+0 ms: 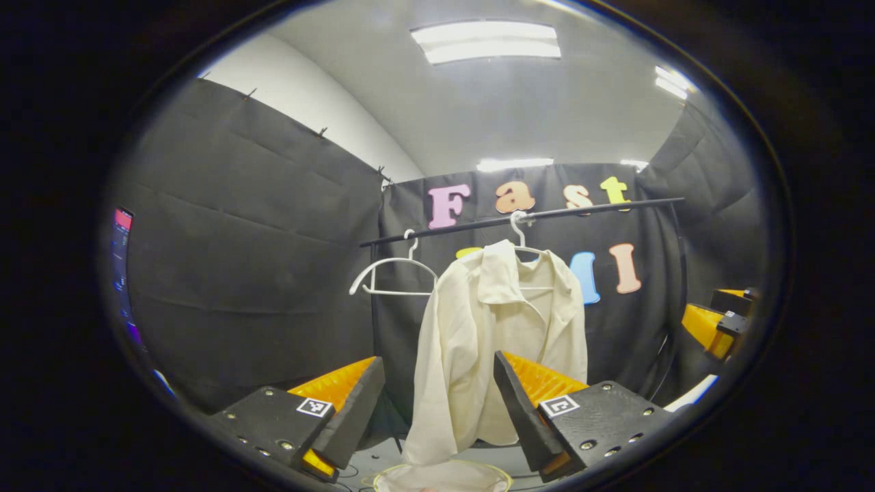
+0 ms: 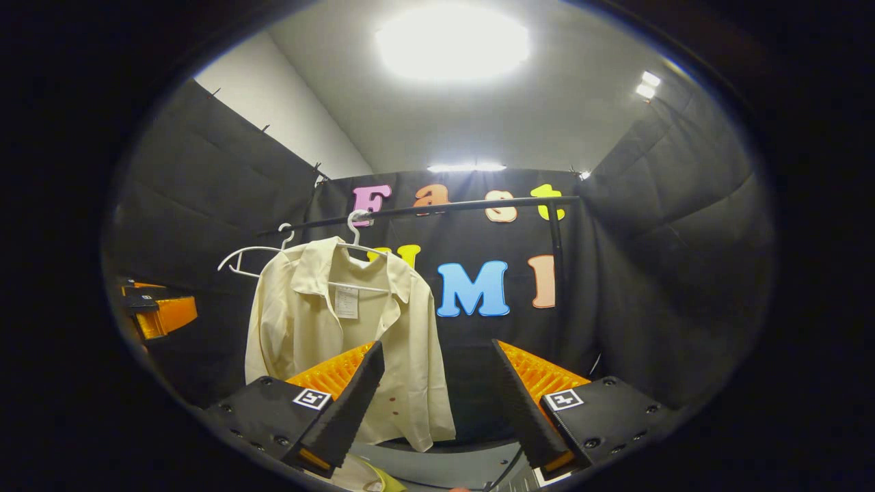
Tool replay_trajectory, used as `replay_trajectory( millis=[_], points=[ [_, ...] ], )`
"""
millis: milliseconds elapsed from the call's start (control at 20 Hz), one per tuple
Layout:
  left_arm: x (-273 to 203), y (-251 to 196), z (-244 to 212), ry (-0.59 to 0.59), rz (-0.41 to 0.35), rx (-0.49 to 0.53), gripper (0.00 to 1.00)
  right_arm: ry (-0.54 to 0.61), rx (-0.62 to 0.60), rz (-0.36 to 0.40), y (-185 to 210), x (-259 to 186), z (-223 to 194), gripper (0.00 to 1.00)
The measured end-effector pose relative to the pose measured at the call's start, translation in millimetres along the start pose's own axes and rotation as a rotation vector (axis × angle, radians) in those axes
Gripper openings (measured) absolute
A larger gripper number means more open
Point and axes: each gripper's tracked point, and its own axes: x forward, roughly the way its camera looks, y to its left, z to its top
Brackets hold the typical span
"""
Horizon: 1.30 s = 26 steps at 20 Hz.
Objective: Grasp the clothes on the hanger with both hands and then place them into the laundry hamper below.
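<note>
In the left gripper view, my left gripper (image 1: 437, 400) stood wide open, its two fingers spread with nothing between them, short of the shirt (image 1: 495, 342). That cream shirt hung on a white hanger (image 1: 519, 236) hooked over the dark rail (image 1: 588, 208), collar up, hem falling toward the hamper (image 1: 444, 475) whose pale rim I could see directly below it. A second white hanger (image 1: 393, 273) hung bare on the same rail, to the left of the shirt. At the far right edge I saw the other gripper (image 1: 718, 321), well apart from the garment.

In the right gripper view, my right gripper (image 2: 437, 396) was likewise wide open and gripping nothing. The shirt (image 2: 342, 342) hung left of centre, partly behind my near finger (image 2: 342, 403). A white label (image 2: 346, 301) sat inside the collar; its print was too small for me to read. Small reddish spots, possibly buttons, showed low on the front. A yellowish rim (image 2: 372, 482) showed at the bottom, and the left gripper (image 2: 157, 307) sat at the left edge.
</note>
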Motion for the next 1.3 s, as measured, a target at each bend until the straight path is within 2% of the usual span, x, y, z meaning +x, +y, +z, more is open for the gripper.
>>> replay_trajectory(
  millis=[350,550,950,1300],
  points=[
    [12,-8,0,-0.007,0.001,0.021,0.92,0.009,0.027,0.034,11,27,1,0.98],
    [77,-57,19,-0.019,-0.028,0.020,0.94,0.010,0.038,0.053,14,55,5,0.97],
    [149,-112,21,-0.024,-0.064,0.039,0.93,-0.001,0.062,0.099,22,126,6,0.98],
    [216,-128,8,0.011,-0.043,0.019,0.93,-0.004,0.081,0.166,44,193,1,0.98]
  ],
)
